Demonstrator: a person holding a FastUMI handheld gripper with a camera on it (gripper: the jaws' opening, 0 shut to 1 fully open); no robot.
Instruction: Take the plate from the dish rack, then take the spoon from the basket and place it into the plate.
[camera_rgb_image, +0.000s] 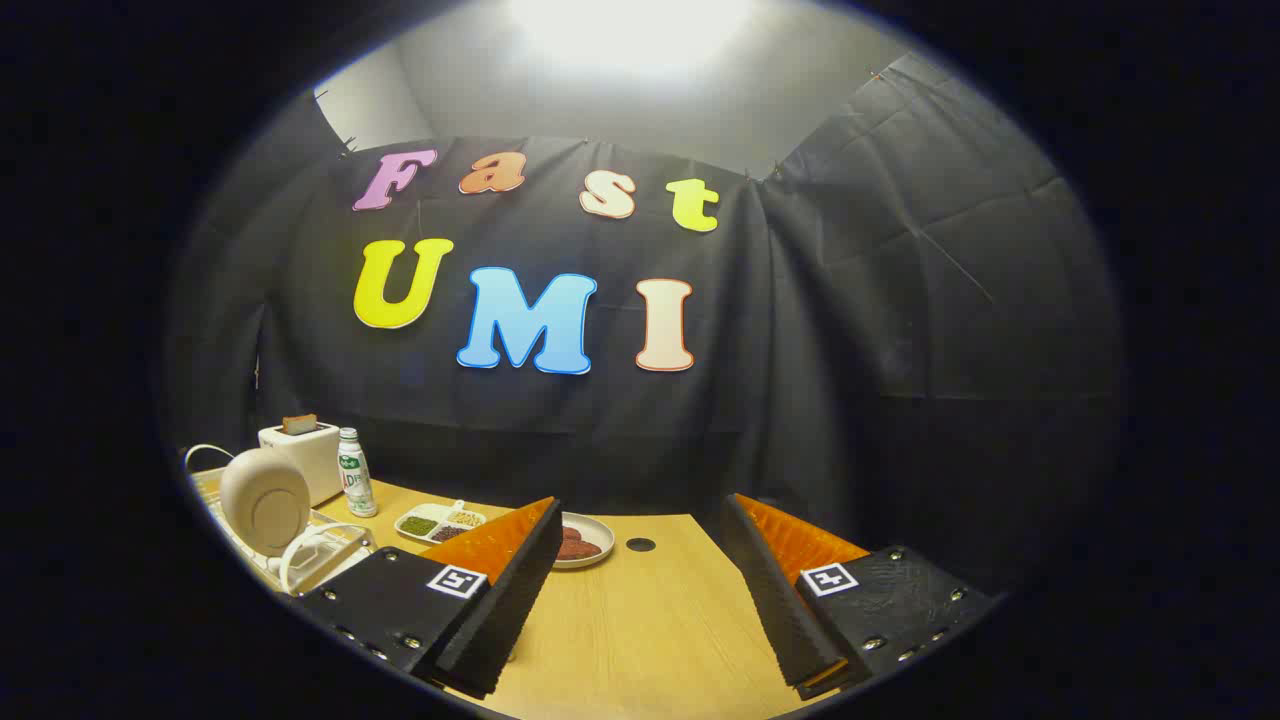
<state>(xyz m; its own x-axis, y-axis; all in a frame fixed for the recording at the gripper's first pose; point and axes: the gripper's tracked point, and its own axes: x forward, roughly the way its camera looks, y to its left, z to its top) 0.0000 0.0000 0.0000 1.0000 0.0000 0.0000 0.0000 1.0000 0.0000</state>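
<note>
**Me:** Gripper view has my gripper (640, 590) spread wide with nothing between its 2 fingers, held level above the wooden table (640, 640) and aimed at the booth wall rather than at the work.

**Partner:** Where is the plate?

**Me:** Off to my left. The plate (265, 500) stands on edge in the white dish rack (310, 560), beside the left finger and near the toaster (300, 450) and bottle (352, 472). I cannot make out the basket or spoon from here.

**Partner:** What worries you?

**Me:** I judge the swing left is the risk. The rack's wire loops sit close to the plate, so a finger could snag one and drag the rack. A plate on edge may also slip or tip if I pinch only its rim. The bottle stands near enough to knock over, and the divided dish (440, 522) and the small plate of food (585, 545) lie just ahead of the left finger.

**Partner:** And your hand?

**Me:** Tilted little, pointing forward, fingers low over the table.
</note>
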